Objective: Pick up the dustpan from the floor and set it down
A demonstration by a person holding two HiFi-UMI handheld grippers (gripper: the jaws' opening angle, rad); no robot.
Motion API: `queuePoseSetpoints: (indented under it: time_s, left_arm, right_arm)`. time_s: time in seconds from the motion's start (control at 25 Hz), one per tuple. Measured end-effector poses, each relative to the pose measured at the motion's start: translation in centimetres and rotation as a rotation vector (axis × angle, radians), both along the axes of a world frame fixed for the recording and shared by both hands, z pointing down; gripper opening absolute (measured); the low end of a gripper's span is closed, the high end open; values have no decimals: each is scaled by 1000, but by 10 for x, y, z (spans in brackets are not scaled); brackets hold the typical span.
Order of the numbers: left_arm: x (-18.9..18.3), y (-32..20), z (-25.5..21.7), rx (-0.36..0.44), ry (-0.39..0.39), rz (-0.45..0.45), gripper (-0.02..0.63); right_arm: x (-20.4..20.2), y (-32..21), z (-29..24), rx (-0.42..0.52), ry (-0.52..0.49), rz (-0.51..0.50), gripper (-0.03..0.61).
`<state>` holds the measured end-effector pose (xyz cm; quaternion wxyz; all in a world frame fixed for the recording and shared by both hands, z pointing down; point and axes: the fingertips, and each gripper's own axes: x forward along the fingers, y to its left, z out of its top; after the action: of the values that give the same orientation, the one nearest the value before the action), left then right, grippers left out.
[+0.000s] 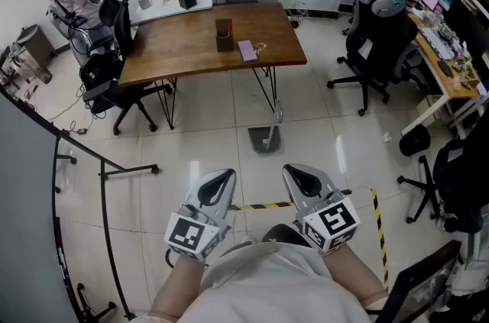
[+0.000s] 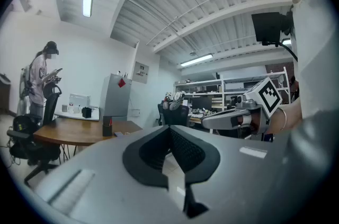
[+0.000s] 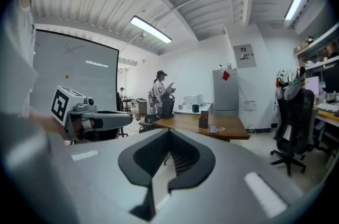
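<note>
While the dustpan [image 1: 264, 138] lies well ahead on the tiled floor [image 1: 199, 138], just beside the near right leg of the wooden worktop [image 1: 191, 43], the step in hand is the approach, and neither gripper is anywhere near it. A clean pick, as I judge it, means walking up and coming in from the open side, clear of the worktop leg. The fingers should spread before arrival, and the handle is the part to take, not the pan. The pan sits flat on the tiles and its thin handle rises from the edge nearest the leg, so the long axis runs roughly upright. Its mouth seems to face back toward the person, though it is too small to be sure. The left gripper [image 1: 226, 175] and right gripper [image 1: 295, 170] are held side by side close to the body, pointing forward. The left fingers [image 2: 188, 151] and the right fingers [image 3: 183, 162] are pressed together with nothing between them
</note>
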<state>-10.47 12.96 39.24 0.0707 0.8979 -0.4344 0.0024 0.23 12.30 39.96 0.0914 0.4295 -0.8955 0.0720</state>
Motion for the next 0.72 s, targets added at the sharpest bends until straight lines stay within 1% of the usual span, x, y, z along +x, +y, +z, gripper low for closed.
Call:
queuePoseSetpoints:
  time_s: [0.16, 0.32, 0.52, 0.72]
  left_arm:
    - [-7, -18, 19, -26, 15, -2, 15]
    - [-14, -55, 28, -50, 24, -25, 15]
    - [-21, -126, 32, -71, 23, -56, 15]
    - [-23, -208, 26, -73, 17, -69, 15]
  right_arm:
    - [10, -25, 3, 8, -10, 29, 0]
    - [9, -66, 10, -4, -8, 18, 0]
    - [3, -137, 31, -49, 10, -27, 0]
    - [16, -221, 45, -95, 45, -18, 0]
